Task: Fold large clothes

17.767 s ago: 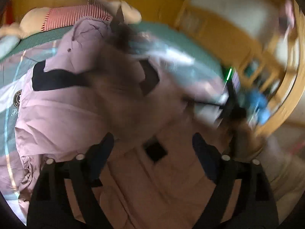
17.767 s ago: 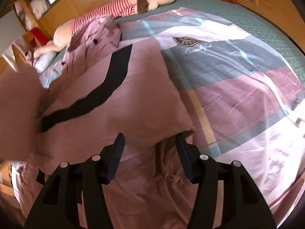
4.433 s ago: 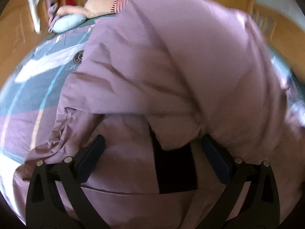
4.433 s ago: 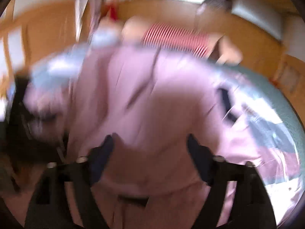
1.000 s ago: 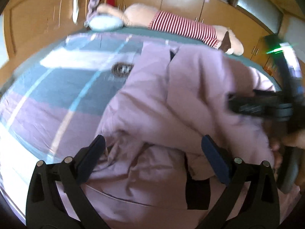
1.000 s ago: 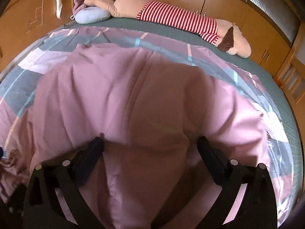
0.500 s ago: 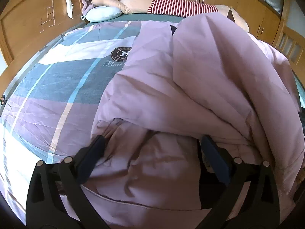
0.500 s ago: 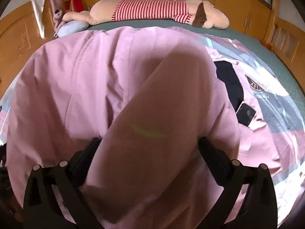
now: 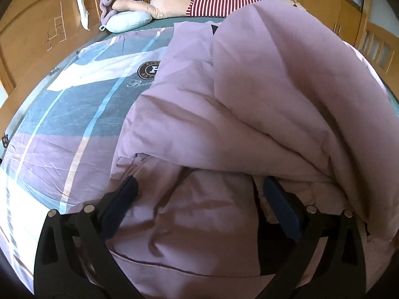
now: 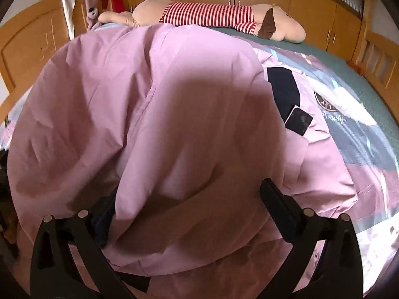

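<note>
A: How many clothes are there?
B: One pink garment [image 9: 249,104], heaped on the bed cover [image 9: 74,114].
A: And the claws?
B: Left gripper [image 9: 199,199] is spread wide. Right gripper [image 10: 189,199] is also spread, with a fold bulging between its fingers.
A: Anything behind the garment?
B: One striped plush toy [image 10: 212,15] and one blue pillow [image 9: 129,23].

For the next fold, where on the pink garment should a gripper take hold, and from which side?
Probably the near hem of the pink garment, where a stitched edge lies flat on the bedspread. Come in low from the near side with the left gripper, whose jaws stand open around that layer. The mounded upper fold offers no clean edge.
</note>
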`<state>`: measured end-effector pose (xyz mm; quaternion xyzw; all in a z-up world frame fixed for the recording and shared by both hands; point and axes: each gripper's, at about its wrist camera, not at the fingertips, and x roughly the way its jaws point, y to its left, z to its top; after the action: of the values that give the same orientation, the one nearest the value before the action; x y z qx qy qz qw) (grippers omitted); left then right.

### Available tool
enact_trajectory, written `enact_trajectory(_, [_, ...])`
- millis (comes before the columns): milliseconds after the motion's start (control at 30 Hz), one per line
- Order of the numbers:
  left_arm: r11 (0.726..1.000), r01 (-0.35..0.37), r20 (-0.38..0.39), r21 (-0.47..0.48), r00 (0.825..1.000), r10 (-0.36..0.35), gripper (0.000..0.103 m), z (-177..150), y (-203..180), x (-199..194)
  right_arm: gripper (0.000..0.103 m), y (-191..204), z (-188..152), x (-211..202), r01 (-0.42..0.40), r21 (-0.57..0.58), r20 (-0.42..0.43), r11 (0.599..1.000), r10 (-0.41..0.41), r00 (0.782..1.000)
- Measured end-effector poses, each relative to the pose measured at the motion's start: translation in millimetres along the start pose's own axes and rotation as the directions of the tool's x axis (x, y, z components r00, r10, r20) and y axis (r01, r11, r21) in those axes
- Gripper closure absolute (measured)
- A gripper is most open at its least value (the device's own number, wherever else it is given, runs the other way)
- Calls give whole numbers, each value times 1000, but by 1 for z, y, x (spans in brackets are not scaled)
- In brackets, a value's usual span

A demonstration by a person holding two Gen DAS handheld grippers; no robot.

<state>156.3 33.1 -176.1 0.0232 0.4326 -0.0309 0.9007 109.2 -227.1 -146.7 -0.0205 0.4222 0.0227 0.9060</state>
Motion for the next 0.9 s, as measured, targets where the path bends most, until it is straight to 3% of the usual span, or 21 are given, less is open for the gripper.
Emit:
enact_trajectory(700, [1000,11,22,-21,1000,-10,2,-2,2,-2,1,0,-3,-6,-8,32,44,999,6,999])
enact_trajectory(800, [999,24,36,-41,999,-22,2,-1,6,-5,1,4,3,-40,-18,29,197,999,12,980])
enact_trajectory(900, [989,94,97,-113,992,-83,2,2,17,-25,1,17,8,-67,-69,-33,299,997,76,951])
